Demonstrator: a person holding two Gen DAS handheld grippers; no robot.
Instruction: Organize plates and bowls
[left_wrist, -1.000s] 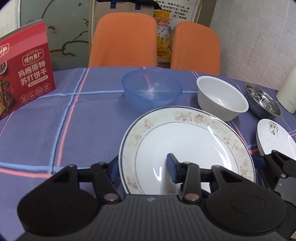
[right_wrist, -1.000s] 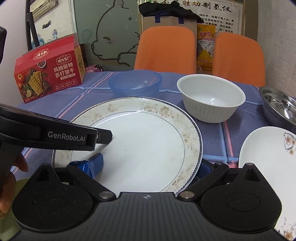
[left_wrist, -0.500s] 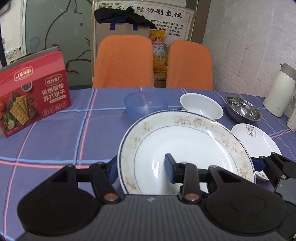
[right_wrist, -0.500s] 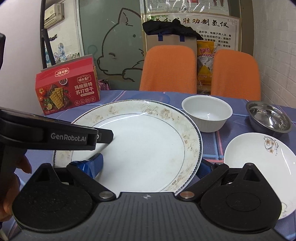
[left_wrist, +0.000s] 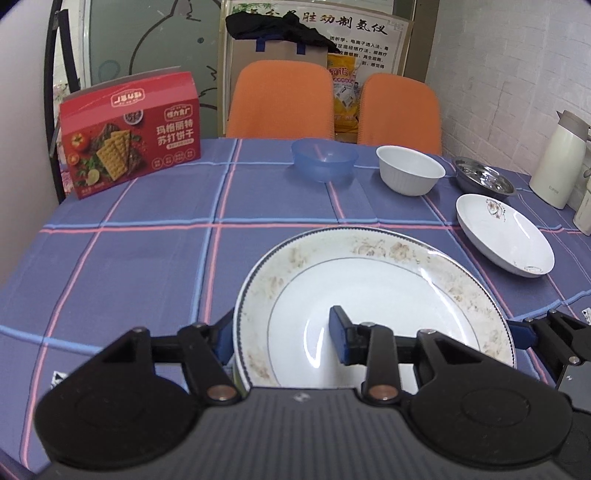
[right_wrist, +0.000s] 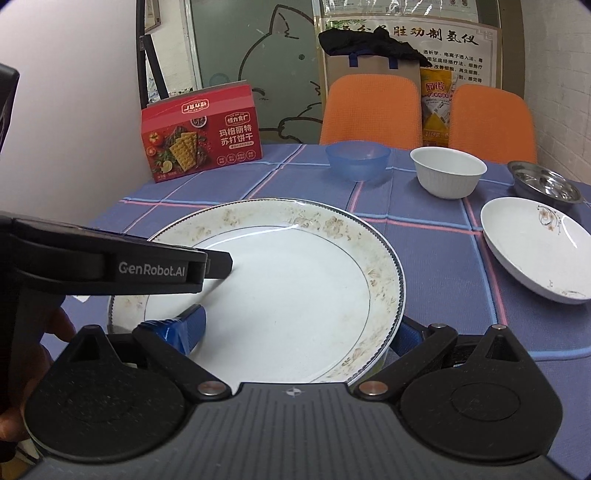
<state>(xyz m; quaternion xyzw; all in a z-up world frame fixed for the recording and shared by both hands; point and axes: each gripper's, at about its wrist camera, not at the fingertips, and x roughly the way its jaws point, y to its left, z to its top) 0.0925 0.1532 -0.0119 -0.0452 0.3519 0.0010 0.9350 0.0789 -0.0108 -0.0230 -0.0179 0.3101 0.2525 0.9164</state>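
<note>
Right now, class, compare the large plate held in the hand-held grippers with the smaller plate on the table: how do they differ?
The large plate has a brownish flower band all round its rim; the smaller plate is plain white with only small flower sprigs. The large plate is gripped at its near edge by both hand-held grippers, left and right; the smaller plate lies free on the tablecloth. Both are round, white and empty.
</note>
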